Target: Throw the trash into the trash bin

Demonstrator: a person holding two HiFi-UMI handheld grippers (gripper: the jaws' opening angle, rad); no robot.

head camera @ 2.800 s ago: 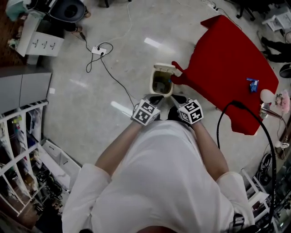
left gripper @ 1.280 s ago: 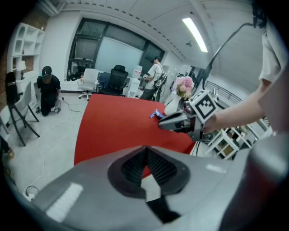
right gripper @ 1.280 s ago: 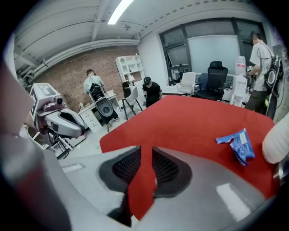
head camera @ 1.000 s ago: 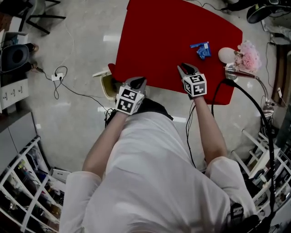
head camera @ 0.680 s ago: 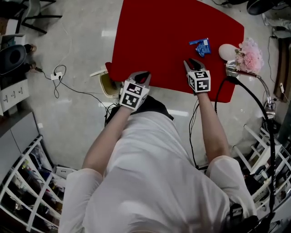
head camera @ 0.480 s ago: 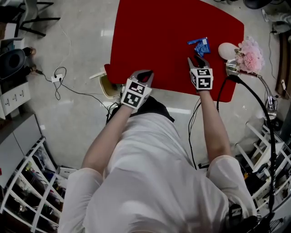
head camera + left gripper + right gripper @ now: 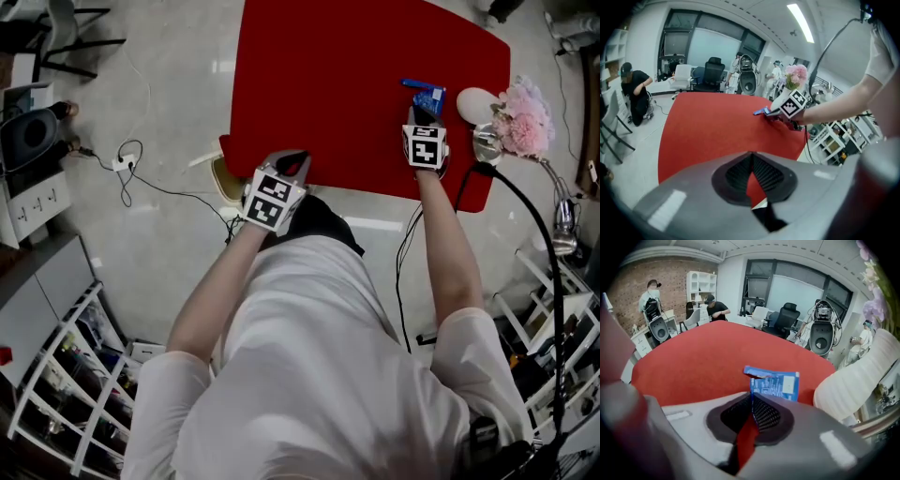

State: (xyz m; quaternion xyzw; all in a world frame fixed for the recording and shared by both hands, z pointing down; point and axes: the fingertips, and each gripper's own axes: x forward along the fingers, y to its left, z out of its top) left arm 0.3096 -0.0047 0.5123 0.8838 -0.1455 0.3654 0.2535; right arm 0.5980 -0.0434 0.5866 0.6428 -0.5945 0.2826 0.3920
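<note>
Both arms reach forward from the person's white-sleeved shoulders, and both tools tilt downward. The left forearm angles in toward the near left corner of the red tabletop (image 7: pixel 328 84). There the left hand-held gripper (image 7: pixel 297 159) hangs just over the near edge with its jaws pressed together and nothing between them. The right arm stretches straighter and farther. It brings the right hand-held gripper (image 7: pixel 422 112) over the right part of the tabletop, a little in from the near edge. Its jaws have just been closing, and their tips now pinch the lower edge of the blue wrapper (image 7: pixel 776 383), which stands up right in front of them. In the head view the wrapper (image 7: pixel 427 94) sits close to the right edge, just beside a white rounded object (image 7: pixel 476 101) and a bunch of pink flowers (image 7: pixel 527 114). The trash bin (image 7: pixel 225 183) stands on the floor (image 7: pixel 169 84) at the near left corner, partly hidden under the tabletop's edge, just left of the left hand-held gripper and well apart from the wrapper. A wide stretch of bare red surface lies between the two tools and beyond them. A black cable (image 7: pixel 525 216) curves along the right side past the right forearm. A power strip with its cord (image 7: pixel 122 164) lies on the floor left of the bin, and white shelving (image 7: pixel 56 375) fills the lower left.
</note>
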